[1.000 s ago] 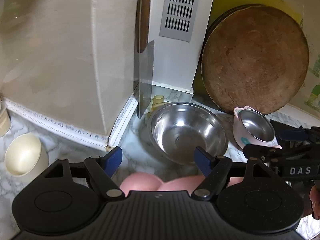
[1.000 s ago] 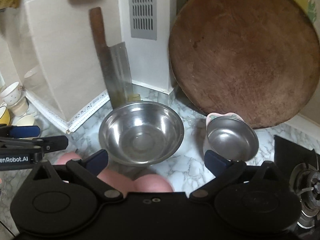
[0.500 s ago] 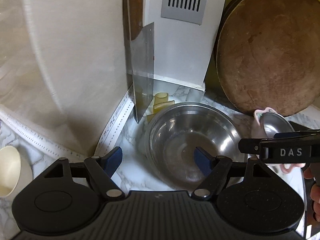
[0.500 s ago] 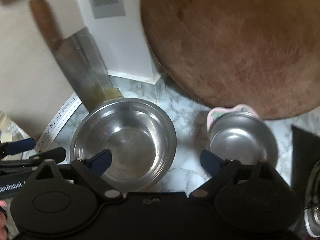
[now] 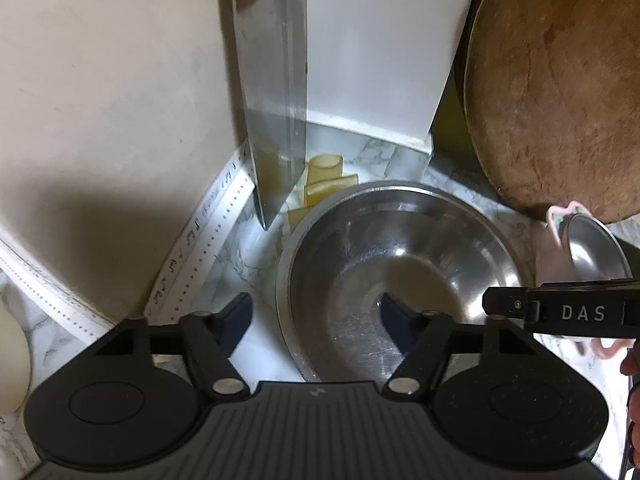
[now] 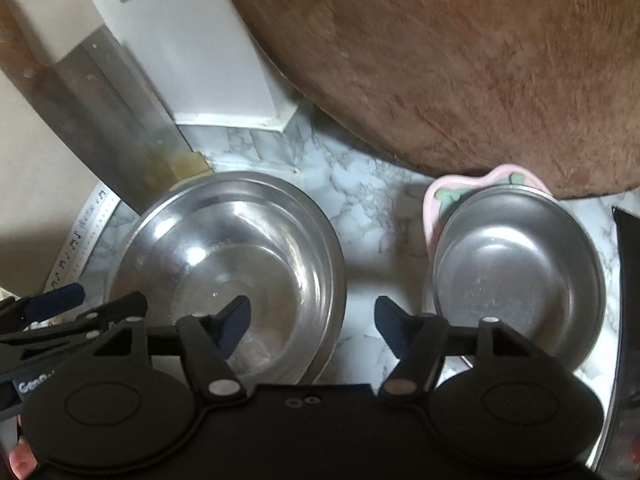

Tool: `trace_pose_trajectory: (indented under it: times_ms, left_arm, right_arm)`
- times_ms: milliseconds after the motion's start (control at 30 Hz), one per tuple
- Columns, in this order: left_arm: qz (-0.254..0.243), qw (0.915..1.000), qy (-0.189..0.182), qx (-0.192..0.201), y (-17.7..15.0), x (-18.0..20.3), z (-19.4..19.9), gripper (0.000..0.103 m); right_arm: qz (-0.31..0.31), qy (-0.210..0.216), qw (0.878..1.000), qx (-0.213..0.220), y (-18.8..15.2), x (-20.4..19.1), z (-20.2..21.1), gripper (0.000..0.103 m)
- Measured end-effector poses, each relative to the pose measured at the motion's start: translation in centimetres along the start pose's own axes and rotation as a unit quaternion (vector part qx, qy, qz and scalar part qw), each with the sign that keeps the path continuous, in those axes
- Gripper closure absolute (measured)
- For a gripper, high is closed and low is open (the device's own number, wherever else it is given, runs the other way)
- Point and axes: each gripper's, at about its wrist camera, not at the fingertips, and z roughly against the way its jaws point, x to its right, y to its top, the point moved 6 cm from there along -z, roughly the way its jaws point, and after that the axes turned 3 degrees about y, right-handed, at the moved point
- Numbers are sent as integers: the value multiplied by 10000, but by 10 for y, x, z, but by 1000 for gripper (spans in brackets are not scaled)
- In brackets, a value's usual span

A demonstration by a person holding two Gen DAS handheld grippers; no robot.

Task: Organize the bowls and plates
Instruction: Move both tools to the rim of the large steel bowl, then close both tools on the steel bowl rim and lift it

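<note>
A large steel bowl [image 5: 404,272] [image 6: 228,264] stands on the marble counter in the corner. A smaller steel bowl [image 6: 516,264] [image 5: 592,248] sits in a pink holder [image 6: 444,196] to its right. My left gripper [image 5: 316,318] is open and straddles the large bowl's left rim, one finger inside, one outside. My right gripper [image 6: 312,320] is open and straddles the large bowl's right rim, its right finger over the gap between the two bowls. Both grippers are empty.
A cleaver [image 5: 276,92] leans upright in the corner behind the large bowl, with yellow tubes [image 5: 324,180] at its foot. A round wooden board [image 6: 460,56] leans on the back wall. A cream cup [image 5: 12,356] is at far left. A black stove edge [image 6: 628,280] is at right.
Both grippers have moved forward and down onto the large steel bowl. The bowls loom larger; the pink plates seen under the grippers a second ago are out of view.
</note>
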Motion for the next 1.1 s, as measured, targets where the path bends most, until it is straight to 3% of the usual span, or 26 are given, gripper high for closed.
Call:
trace_pose_trajectory:
  times_ms: [167, 233, 333, 467, 533, 600, 700, 1100]
  left_arm:
    - [135, 9999, 26, -58, 1, -4, -9, 38]
    - [149, 9998, 40, -114, 1, -5, -13, 47]
    - [295, 9994, 19, -169, -1, -10, -17, 52]
    - [492, 9985, -108, -216, 0, -14, -18, 70]
    - [523, 9984, -108, -192, 0, -15, -17, 73]
    - [513, 9985, -46, -171, -1, -16, -17, 84]
    - [512, 9985, -6, -181, -1, -19, -18, 91]
    - [528, 9984, -182, 103, 0, -18, 21, 91]
  right_arm:
    - [-214, 39, 9997, -89, -3, 9, -10, 57]
    - [-275, 68, 9996, -90, -3, 12, -11, 66]
    - [-327, 125, 9993, -90, -3, 13, -11, 68]
    - [-345, 195, 9992, -50, -3, 13, -8, 75]
    - [-354, 192, 9992, -21, -3, 15, -6, 81]
    - [-380, 212, 9991, 1, -3, 16, -3, 89]
    - [-388, 180, 9991, 42, -3, 17, -2, 91]
    - [-288, 229, 9984, 419, -6, 15, 32, 92]
